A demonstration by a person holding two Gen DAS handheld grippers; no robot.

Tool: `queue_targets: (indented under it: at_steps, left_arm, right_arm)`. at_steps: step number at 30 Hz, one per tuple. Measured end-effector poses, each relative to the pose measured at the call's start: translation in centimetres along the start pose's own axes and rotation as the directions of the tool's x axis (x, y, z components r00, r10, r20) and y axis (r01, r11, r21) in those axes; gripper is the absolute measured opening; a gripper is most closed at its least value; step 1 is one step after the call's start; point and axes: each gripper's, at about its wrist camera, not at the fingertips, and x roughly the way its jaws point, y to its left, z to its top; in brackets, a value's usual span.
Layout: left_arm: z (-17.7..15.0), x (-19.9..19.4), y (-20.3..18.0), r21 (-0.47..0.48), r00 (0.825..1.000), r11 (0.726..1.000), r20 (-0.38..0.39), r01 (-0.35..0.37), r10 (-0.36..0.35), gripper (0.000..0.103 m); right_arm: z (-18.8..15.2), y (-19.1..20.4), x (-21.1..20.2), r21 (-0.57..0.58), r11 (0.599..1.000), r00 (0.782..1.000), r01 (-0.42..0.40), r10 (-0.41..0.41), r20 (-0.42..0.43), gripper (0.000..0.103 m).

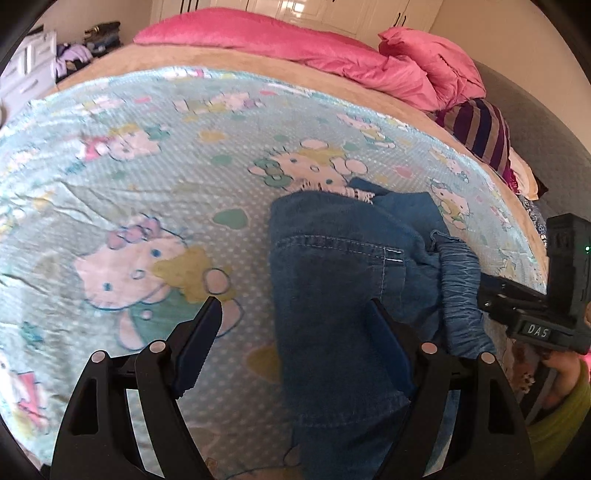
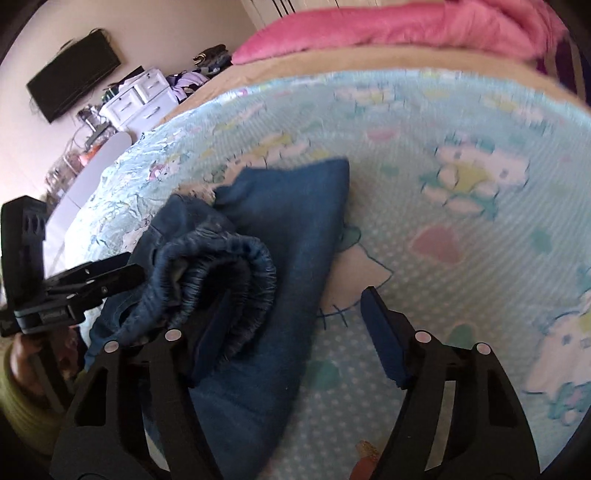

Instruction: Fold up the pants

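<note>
reading "das" on right gripper (image 1: 476,295), beside denim pants (image 1: 332,295)

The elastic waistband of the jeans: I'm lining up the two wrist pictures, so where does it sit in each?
Left wrist view: the waistband is right of centre, beyond the left gripper's right finger.
Right wrist view: the waistband is lower left, bunched over the right gripper's left finger.
Shared landmark: the pink duvet along the top.

Pants (image 1: 332,280) — dark blue denim, pale stitching. Blanket (image 1: 147,166) under my black claws — light blue, white-dotted, cartoon cats. Pillow (image 1: 258,37) pink.
</note>
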Motion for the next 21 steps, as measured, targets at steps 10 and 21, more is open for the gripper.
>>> queue_targets:
  at_steps: [10, 21]
  left_arm:
    - [1.0, 0.0, -2.0, 0.030, 0.998, 0.998, 0.038, 0.056, -0.058, 0.022]
    - [5.1, -1.6, -1.3, 0.034, 0.988, 0.999, 0.154, -0.038, 0.032, 0.022]
  right_arm:
    - [1.5, 4.0, -1.0, -0.159, 0.985, 0.995, -0.065, 0.075, 0.064, 0.012]
    - [6.4, 5.6, -0.2, -0.244, 0.970, 0.987, -0.004, 0.043, 0.154, 0.008]
